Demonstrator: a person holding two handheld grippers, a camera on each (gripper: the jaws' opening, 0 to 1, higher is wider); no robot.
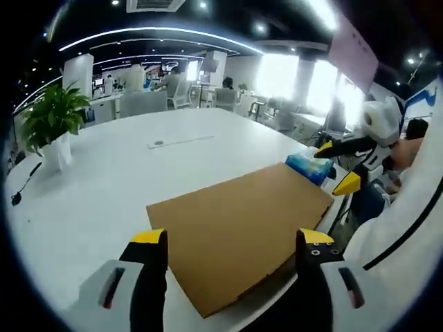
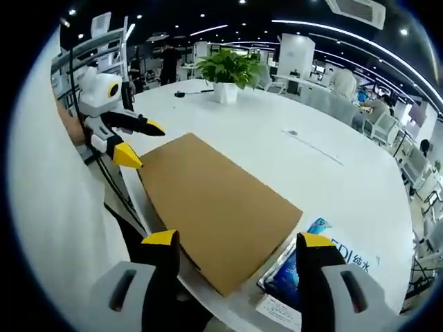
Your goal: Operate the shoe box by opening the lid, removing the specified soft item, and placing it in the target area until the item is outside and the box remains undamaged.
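Your left gripper hangs with jaws apart, empty, just short of the flat brown cardboard shoe box lid, still closed. Right gripper, jaws apart too, faces the opposite end; blue soft tissue pack lies beside its right jaw. Hook both lid edges evenly, lift straight; uneven pull would likely crease the cardboard.

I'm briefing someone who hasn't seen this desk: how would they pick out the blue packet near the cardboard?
Start at the big white table and find the flat brown cardboard lid at its near edge. At the lid's end farthest from the potted plant lies the blue packet, half tucked under the cardboard. It is the one glossy blue thing there, printed with white characters.
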